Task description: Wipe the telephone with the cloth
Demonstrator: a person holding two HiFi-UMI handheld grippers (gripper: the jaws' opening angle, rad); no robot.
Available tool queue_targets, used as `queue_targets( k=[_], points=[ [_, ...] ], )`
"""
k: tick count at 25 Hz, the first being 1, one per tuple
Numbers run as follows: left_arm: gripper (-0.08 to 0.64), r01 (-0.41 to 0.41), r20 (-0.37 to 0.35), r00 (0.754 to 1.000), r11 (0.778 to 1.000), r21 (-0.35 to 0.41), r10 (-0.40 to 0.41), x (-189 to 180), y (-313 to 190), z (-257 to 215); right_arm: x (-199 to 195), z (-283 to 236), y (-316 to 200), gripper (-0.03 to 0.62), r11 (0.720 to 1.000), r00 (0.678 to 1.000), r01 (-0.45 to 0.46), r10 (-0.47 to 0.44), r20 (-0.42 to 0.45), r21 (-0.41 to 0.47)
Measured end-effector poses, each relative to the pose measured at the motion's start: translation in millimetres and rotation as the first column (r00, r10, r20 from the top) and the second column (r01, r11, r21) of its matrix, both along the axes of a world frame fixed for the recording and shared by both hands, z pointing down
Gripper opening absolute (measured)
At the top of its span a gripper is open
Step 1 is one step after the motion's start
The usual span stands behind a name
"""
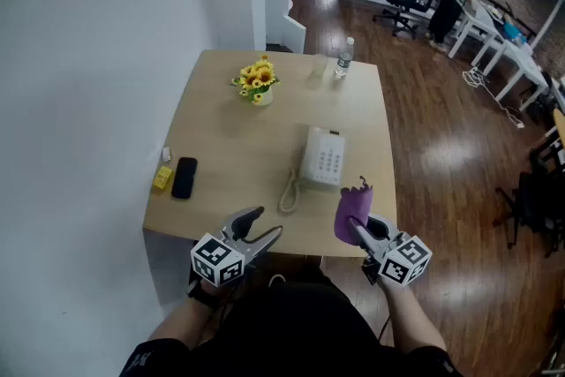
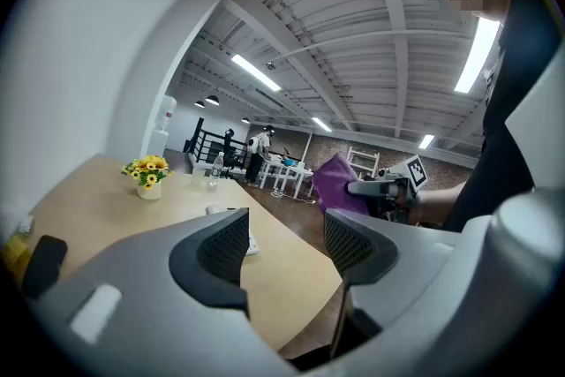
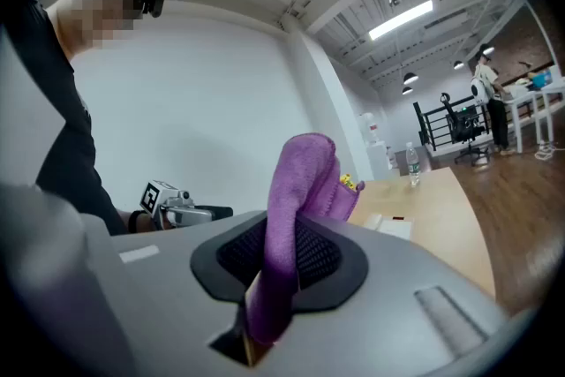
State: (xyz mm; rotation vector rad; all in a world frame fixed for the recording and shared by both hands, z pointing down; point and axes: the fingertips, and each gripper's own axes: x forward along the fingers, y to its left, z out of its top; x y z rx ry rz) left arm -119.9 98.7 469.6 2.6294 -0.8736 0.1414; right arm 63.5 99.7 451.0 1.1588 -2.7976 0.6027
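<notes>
A white telephone point(image 1: 322, 159) with a coiled cord point(image 1: 289, 190) lies on the wooden table point(image 1: 229, 146), right of centre. My right gripper point(image 1: 357, 228) is shut on a purple cloth point(image 1: 352, 207), held up over the table's near right edge, short of the telephone. From the right gripper view the cloth point(image 3: 296, 216) stands pinched upright between the jaws. My left gripper point(image 1: 265, 228) is open and holds nothing, hovering at the near edge, left of the cloth. The left gripper view has the cloth point(image 2: 340, 187) off to the right.
A pot of yellow flowers point(image 1: 258, 82), a glass point(image 1: 317, 66) and a water bottle point(image 1: 342, 57) stand at the far side. A black phone point(image 1: 184, 177) and a small yellow object point(image 1: 162, 178) lie at the left edge. A wall runs along the left. Desks, chairs and a person occupy the far right.
</notes>
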Motion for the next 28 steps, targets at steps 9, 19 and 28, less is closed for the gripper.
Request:
queue_targets(
  k=[9, 19, 28],
  points=[
    [0.261, 0.021, 0.054, 0.998, 0.999, -0.043, -0.019, 35, -68, 24, 20, 43, -119, 0.066, 0.992, 0.977, 0.122, -0.123, -0.174, -0.017],
    [0.261, 0.086, 0.113, 0.991, 0.990, -0.109, -0.074, 75, -145, 53, 2, 112, -276, 0.066, 0.949, 0.856, 0.305, -0.311, -0.412, -0.082],
    [0.261, 0.201, 0.148, 0.972, 0.971, -0.132, -0.182, 64, -194, 66, -38, 183, -373, 0.066, 0.887, 0.644, 0.410, -0.446, -0.622, -0.212]
  ],
)
